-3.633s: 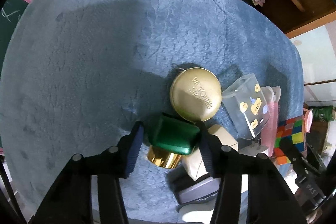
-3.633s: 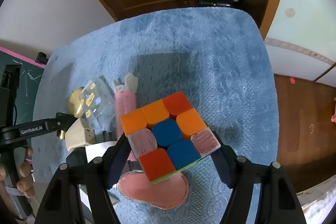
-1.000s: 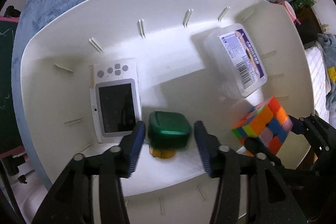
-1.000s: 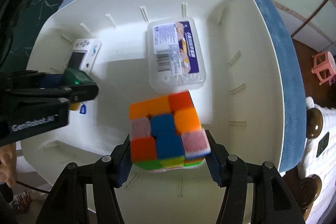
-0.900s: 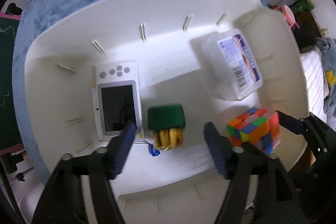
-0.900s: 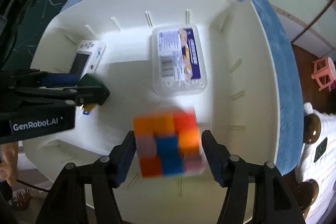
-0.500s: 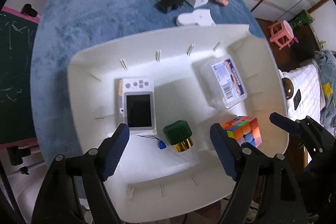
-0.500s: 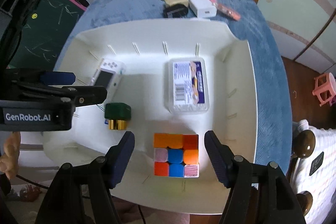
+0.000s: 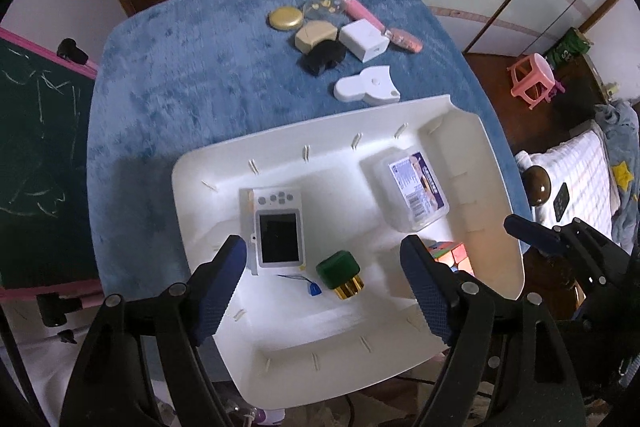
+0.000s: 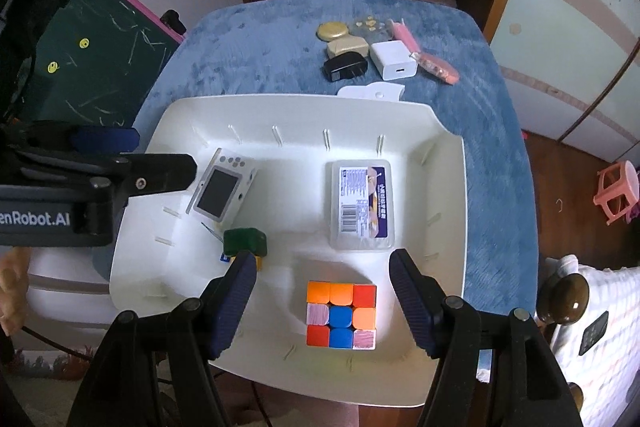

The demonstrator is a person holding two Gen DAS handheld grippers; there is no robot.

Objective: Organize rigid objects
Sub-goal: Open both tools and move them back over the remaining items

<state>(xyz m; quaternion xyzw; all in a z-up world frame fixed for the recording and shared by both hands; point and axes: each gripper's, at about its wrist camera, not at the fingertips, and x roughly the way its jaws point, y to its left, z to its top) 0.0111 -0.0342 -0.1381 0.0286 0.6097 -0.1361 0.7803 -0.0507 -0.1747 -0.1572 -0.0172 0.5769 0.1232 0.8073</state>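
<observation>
Four items are already binned in the white tray: handheld console, green-capped bottle under the left gripper, labelled box, cube under the right gripper (both spread wide, empty). Small items beyond the tray are left.

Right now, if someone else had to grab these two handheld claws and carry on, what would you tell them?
Left gripper: open, empty, above the white bin; its jaws just opened.
Right gripper: open, empty, over the puzzle cube; its jaws just opened too.
In the bin: the cube, the green-capped bottle lying down, a small white camera and a clear labelled box.
On the blue cloth beyond the bin: gold round tin, beige case, black plug, white charger, white flat piece, pink items.
Left to do: probably move those into the bin.
</observation>
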